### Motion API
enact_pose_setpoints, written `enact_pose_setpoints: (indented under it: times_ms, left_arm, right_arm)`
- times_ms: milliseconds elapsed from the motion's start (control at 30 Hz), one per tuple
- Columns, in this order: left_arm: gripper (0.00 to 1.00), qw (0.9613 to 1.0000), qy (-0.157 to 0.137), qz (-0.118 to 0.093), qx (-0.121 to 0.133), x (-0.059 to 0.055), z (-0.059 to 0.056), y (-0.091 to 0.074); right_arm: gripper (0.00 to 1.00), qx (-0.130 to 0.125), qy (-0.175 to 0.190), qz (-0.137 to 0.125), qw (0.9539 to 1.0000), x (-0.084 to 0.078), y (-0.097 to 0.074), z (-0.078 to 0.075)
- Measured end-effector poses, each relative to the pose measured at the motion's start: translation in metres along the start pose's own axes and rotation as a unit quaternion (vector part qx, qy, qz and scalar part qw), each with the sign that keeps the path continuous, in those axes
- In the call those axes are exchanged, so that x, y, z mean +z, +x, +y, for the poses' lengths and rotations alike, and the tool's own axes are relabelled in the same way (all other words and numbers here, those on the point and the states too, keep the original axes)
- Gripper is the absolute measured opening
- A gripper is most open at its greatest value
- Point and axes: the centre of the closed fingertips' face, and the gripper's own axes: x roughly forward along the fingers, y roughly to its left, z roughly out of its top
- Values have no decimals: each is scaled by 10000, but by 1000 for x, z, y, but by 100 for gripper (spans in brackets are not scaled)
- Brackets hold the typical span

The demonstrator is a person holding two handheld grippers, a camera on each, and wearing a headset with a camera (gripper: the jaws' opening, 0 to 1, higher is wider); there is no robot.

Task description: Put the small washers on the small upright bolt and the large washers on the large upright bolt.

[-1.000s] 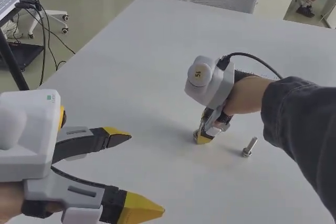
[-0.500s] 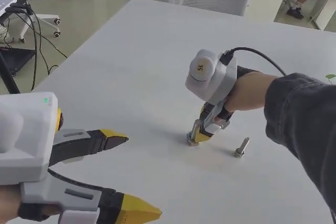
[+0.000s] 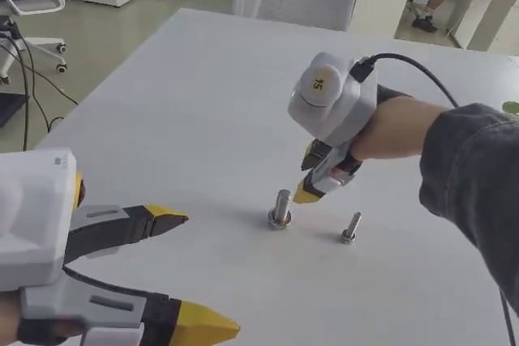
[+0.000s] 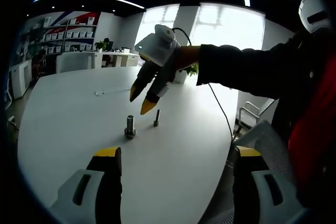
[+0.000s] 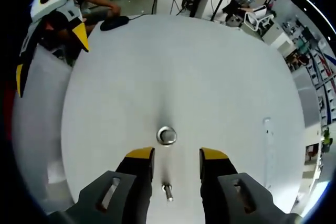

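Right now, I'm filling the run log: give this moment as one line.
right gripper open, empty, raised near large bolt | left gripper open, empty, apart | small bolt upright beside large bolt

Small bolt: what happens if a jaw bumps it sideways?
Probably tips easily: the small bolt stands on its narrow head, tall for its base. Once down it would likely roll on the smooth white table. Looks like bare metal, so stiff and possibly slippery to pinch.
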Motion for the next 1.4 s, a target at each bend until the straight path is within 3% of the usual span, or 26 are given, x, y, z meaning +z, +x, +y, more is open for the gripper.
enact_pose_setpoints:
  times_ms: [200, 467, 633, 967, 1033, 1233, 1300, 1400]
  left_arm:
    - [88, 10000, 90, -3, -33, 4, -3, 1]
    - [88, 9998, 206, -41, -70, 11, -11, 2]
    - [89, 9996, 261, -60, -90, 14, -17, 1]
    - [89, 9994, 313, -76, -99, 15, -24, 1]
    - [89, 9994, 327, -100, -90, 16, -25, 1]
    - [90, 9993, 333, -125, -94, 17, -26, 3]
    - [90, 9993, 333, -135, -96, 18, -27, 3]
    - [91, 9993, 320, -178, -69, 19, -27, 2]
  right_arm:
    - [37, -224, 151, -238, 9994, -5, -15, -5]
    - [38, -520, 450, -614, 9957, -18, -51, 11]
    - [39, -707, 704, -866, 9912, -32, -70, 25]
    - [44, -1005, 1338, -1212, 9784, -71, -91, 60]
    - [45, -1099, 1502, -1413, 9723, -73, -96, 63]
    - [47, -1263, 1677, -1585, 9648, -84, -107, 73]
    - [49, -1350, 1869, -1811, 9561, -85, -114, 77]
    - [50, -1443, 1879, -1922, 9523, -88, -119, 82]
